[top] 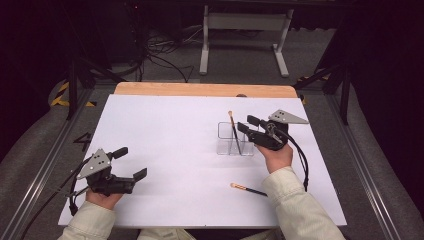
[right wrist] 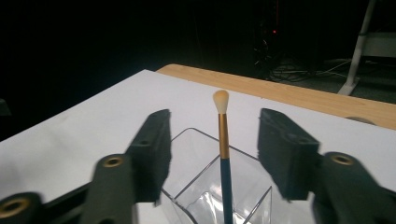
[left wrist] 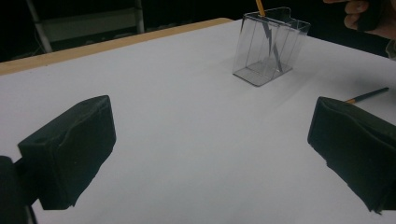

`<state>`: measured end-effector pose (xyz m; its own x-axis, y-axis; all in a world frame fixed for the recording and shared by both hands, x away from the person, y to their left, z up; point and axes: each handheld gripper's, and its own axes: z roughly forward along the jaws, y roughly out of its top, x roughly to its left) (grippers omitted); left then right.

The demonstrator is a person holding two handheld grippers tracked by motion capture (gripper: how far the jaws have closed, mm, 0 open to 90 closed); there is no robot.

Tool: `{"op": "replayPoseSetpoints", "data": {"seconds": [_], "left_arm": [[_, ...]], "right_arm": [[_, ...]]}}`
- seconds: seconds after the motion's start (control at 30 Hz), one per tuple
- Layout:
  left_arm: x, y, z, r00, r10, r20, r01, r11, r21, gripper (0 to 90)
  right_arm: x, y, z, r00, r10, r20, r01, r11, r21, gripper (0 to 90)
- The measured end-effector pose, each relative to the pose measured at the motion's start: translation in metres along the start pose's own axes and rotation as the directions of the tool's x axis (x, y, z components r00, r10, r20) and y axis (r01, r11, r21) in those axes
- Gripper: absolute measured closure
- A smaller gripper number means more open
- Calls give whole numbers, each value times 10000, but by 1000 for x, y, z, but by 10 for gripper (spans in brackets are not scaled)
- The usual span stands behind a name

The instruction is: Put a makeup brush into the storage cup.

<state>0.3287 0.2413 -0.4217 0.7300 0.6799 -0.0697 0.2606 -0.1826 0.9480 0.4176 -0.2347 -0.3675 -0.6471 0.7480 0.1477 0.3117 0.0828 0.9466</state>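
1. Sleeves in pale cloth enter at the bottom of the high view, each hand holding a gripper above the white table (top: 165,135).
2. Left gripper (top: 131,163) sits at the near left corner of the table, jaws spread wide with nothing between them; its own view shows bare white sheet in the gap.
3. Right gripper (top: 246,123) hovers at the right end of the clear holder (top: 235,139), jaws spread and pinching nothing.
4. One brush (top: 234,131) stands in the holder, leaning, its pale tip (right wrist: 221,101) up and its dark handle down inside the clear walls.
5. From the right gripper view, that brush rises midway between the two parted jaws, touching neither; the gold band sits below the tip and blue handle below that.
6. Second brush (top: 248,189) lies flat on the table near the right forearm, well apart from the holder, gold end pointing left.
7. From the left gripper view, the holder (left wrist: 268,46) stands far off to the upper right, with the lying brush (left wrist: 369,95) beyond the right-hand jaw.
8. Wood edge (top: 200,90) of the table shows along the far side.
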Motion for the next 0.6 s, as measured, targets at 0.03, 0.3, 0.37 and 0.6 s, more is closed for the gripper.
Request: {"op": "replayPoseSetpoints", "data": {"seconds": [0.03, 0.3, 0.37, 0.6], "left_arm": [[0, 0, 0, 10000, 0, 0, 0, 10000, 0, 17], [0, 2, 5, 9999, 62, 98, -62, 10000, 39, 17], [0, 2, 6, 9999, 55, 136, -56, 10000, 67, 17], [0, 2, 7, 9999, 48, 132, -48, 10000, 67, 17]], "right_arm": [[1, 1, -3, 10000, -41, 35, 41, 10000, -43, 354], [4, 8, -27, 9992, -390, -127, 387, 9990, -235, 131], [3, 8, -34, 9989, -455, -142, 450, 9984, -340, 80], [1, 10, -52, 9987, -375, -333, 360, 9983, -451, 10]]}}
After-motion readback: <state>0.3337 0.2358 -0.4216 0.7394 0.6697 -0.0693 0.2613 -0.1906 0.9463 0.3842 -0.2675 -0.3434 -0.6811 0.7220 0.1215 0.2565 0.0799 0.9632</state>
